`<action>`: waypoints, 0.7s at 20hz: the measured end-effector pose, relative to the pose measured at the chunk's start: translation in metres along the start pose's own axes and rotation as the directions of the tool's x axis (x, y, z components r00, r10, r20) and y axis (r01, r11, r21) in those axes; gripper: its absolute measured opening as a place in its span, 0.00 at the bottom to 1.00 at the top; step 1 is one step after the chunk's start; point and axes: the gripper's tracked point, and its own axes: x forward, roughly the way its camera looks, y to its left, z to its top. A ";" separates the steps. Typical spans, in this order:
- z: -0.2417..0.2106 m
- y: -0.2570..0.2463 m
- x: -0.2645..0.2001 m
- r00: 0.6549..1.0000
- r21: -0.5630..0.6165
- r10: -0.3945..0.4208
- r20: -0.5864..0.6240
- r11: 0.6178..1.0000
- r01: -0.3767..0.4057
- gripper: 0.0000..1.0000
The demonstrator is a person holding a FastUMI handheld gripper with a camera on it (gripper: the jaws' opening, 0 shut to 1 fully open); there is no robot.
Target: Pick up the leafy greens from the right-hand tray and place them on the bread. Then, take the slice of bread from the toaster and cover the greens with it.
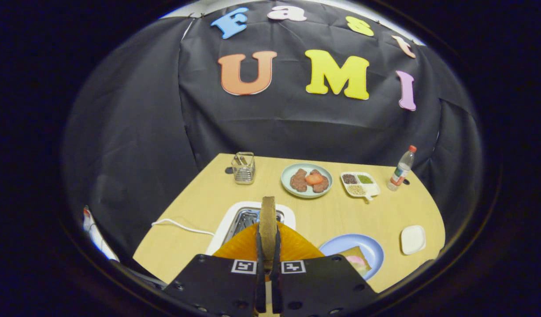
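Bread slice (268,220) stands edge-on, pinched between both fingers of the gripper (268,246), held level above the toaster (235,220). At about two o'clock from the fingers, the blue plate (367,246) carries bread and greens (356,260).

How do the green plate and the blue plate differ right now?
The green plate sits far across the table, beyond the fingers, holding brown patties with a red slice on top; the blue plate lies close, just beside the gripper, holding a bread slice with something pale pink and green on it. The green plate shows whole; the blue plate is partly hidden behind the gripper body. Both are round and rest flat on the wooden table.
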 end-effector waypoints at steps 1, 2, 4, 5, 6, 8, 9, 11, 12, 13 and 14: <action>0.010 -0.002 -0.010 1.000 0.028 0.021 0.016 0.999 -0.021 0.06; 0.018 -0.006 -0.017 0.999 0.049 0.037 0.028 0.998 -0.038 0.05; 0.038 -0.019 -0.036 0.996 0.102 0.068 0.064 0.992 -0.074 0.06; 0.049 -0.026 -0.043 0.993 0.123 0.078 0.086 0.989 -0.088 0.06; 0.060 -0.036 -0.052 0.990 0.141 0.084 0.109 0.985 -0.099 0.05; 0.071 -0.064 -0.065 0.987 0.166 0.076 0.143 0.981 -0.100 0.06; 0.072 -0.080 -0.068 0.986 0.170 0.072 0.150 0.981 -0.098 0.06; 0.064 -0.103 -0.066 0.985 0.164 0.086 0.150 0.980 -0.110 0.05; 0.052 -0.114 -0.064 0.987 0.161 0.090 0.134 0.981 -0.111 0.05; 0.039 -0.125 -0.061 0.989 0.162 0.092 0.115 0.981 -0.110 0.05; 0.025 -0.133 -0.056 0.991 0.165 0.095 0.093 0.980 -0.109 0.05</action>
